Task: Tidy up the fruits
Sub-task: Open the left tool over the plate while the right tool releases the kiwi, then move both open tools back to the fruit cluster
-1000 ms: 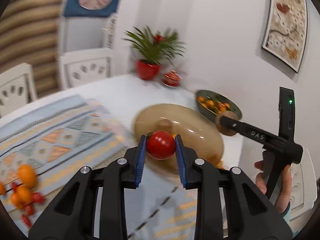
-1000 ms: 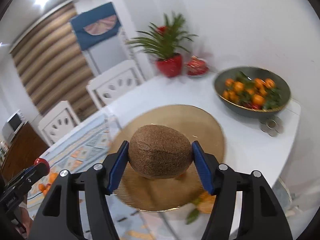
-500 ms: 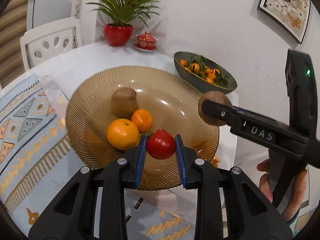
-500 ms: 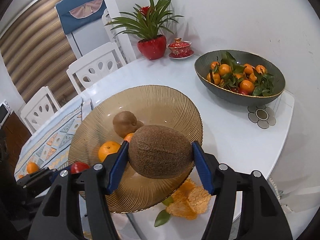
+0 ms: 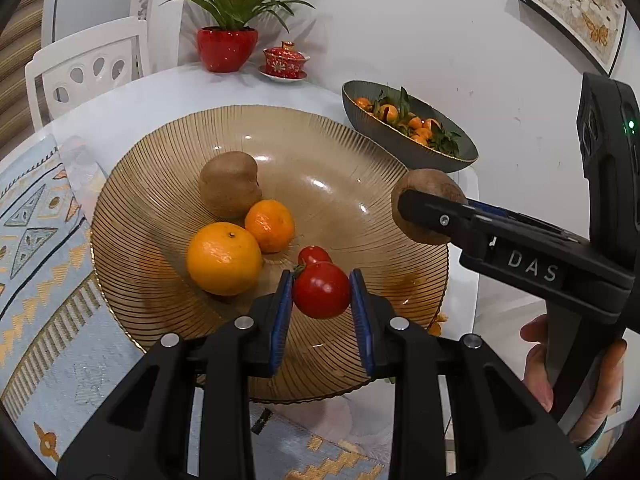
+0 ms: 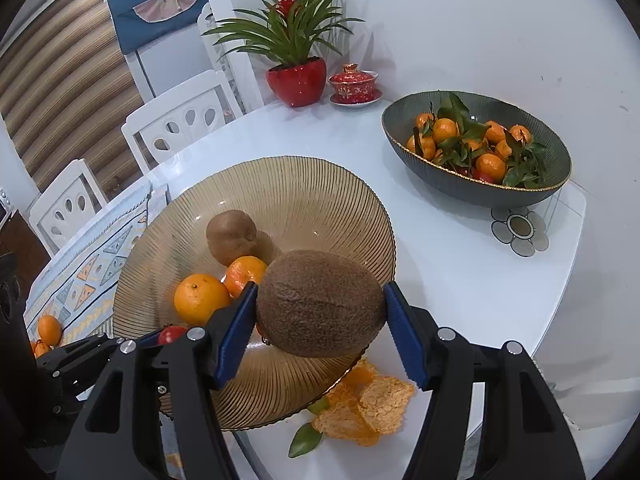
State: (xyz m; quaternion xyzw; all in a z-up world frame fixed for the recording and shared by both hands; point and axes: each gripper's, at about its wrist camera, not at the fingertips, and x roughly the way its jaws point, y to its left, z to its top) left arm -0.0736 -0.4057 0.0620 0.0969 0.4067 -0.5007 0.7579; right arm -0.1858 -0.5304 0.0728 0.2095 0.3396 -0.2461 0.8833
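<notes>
My left gripper (image 5: 320,292) is shut on a red tomato (image 5: 322,290) and hovers low over the near part of the ribbed amber glass plate (image 5: 320,148). On the plate lie a kiwi (image 5: 230,190), a small mandarin (image 5: 270,226), a large orange (image 5: 224,258) and a second small tomato (image 5: 315,255). My right gripper (image 6: 320,308) is shut on a big brown kiwi (image 6: 320,304) above the plate's (image 6: 320,184) right front rim. In the left wrist view that held kiwi (image 5: 430,192) hangs over the plate's right edge.
A dark bowl (image 6: 476,196) full of leafy mandarins stands at the back right, with a flower coaster (image 6: 520,230) beside it. Orange peel (image 6: 368,400) lies by the plate's front. A red potted plant (image 6: 298,80) and red lidded cup (image 6: 354,84) stand by the wall. Loose oranges (image 6: 48,330) lie on the patterned mat.
Both grippers have moved in over the amber plate and tilted down, each still holding its fruit. The plate's fruit has come into full view.
</notes>
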